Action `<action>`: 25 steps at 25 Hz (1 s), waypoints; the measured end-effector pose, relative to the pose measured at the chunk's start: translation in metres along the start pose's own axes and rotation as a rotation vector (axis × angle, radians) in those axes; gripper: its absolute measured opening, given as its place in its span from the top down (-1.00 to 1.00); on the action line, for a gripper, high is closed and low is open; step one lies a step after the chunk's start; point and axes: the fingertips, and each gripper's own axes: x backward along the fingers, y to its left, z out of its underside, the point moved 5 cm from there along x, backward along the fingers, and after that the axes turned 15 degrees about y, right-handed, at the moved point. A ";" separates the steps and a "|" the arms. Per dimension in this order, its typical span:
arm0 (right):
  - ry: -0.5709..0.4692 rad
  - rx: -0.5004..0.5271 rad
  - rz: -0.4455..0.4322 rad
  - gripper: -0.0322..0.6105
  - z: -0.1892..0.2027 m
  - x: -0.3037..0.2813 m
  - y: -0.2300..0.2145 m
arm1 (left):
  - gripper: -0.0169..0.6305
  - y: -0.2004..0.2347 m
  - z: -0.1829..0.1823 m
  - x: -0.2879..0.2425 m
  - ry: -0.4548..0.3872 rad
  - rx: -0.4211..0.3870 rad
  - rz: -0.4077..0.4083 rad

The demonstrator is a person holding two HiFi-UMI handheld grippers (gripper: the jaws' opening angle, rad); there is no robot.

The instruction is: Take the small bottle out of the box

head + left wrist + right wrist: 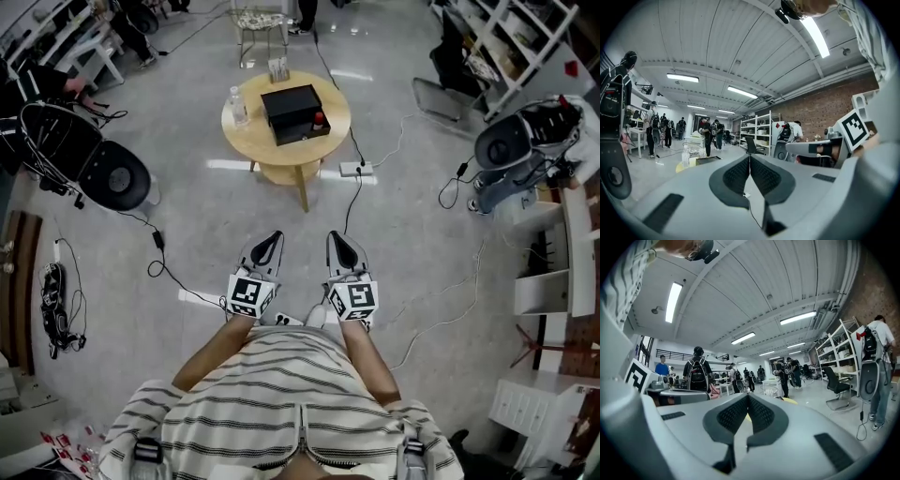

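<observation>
A black box [292, 111] lies open on a round wooden table [248, 136] far ahead of me. Inside its right side stands the small bottle [319, 119] with a red cap. My left gripper [275, 236] and right gripper [336, 236] are held side by side close to my body, well short of the table. Both are shut with nothing between the fingertips. In the left gripper view the closed left gripper [749, 158] points toward the distant table [680, 167] and box [707, 160]. The right gripper view shows the right gripper [748, 397] closed, with a yellow sliver of the table [791, 400] behind it.
A clear plastic bottle [238, 106] stands on the table's left side. A power strip [355, 169] and cables lie on the floor between me and the table. A black office chair [108, 173] is at left; white shelving [553, 281] and a grey chair [511, 141] at right.
</observation>
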 end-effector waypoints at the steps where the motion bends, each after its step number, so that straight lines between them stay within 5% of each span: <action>1: -0.002 0.010 -0.005 0.86 0.000 0.000 -0.003 | 0.88 -0.003 0.000 -0.003 0.001 -0.004 0.000; 25: 0.027 0.011 -0.129 0.87 0.017 0.000 -0.100 | 0.88 -0.069 -0.001 -0.071 0.035 0.072 -0.104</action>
